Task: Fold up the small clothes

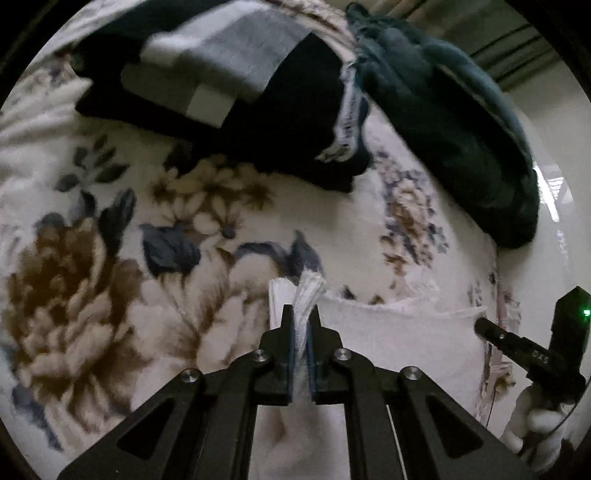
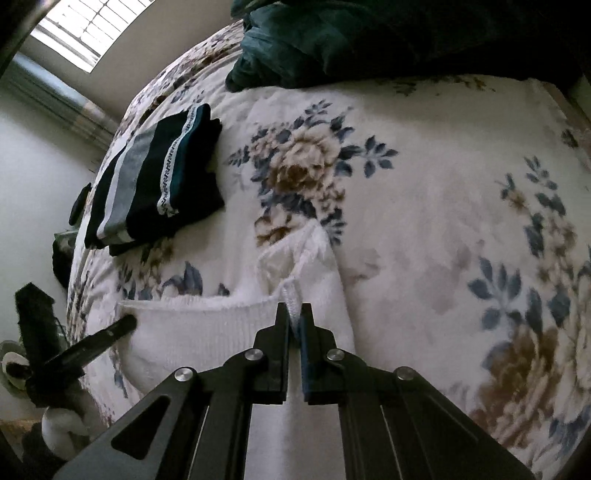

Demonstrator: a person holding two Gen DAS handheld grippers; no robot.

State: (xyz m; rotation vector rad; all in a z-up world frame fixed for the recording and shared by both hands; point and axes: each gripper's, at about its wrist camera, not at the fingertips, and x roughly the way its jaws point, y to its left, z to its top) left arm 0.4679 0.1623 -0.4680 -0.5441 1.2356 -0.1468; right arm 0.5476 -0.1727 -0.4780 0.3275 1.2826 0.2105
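Note:
A small white knit garment [image 1: 388,332] lies on a floral blanket [image 1: 110,258]. My left gripper [image 1: 301,314] is shut on one ribbed edge of it. My right gripper [image 2: 294,312] is shut on the other end of the same edge, and the white garment [image 2: 221,332] stretches between them. The right gripper's tip shows at the right of the left wrist view [image 1: 487,326], and the left gripper's tip shows at the left of the right wrist view [image 2: 125,323].
A stack of folded dark clothes with a grey piece on top [image 1: 229,85] sits farther up the blanket, also in the right wrist view [image 2: 155,177]. A dark teal blanket heap [image 1: 461,122] lies at the bed's edge [image 2: 332,37]. A window [image 2: 81,29] is at upper left.

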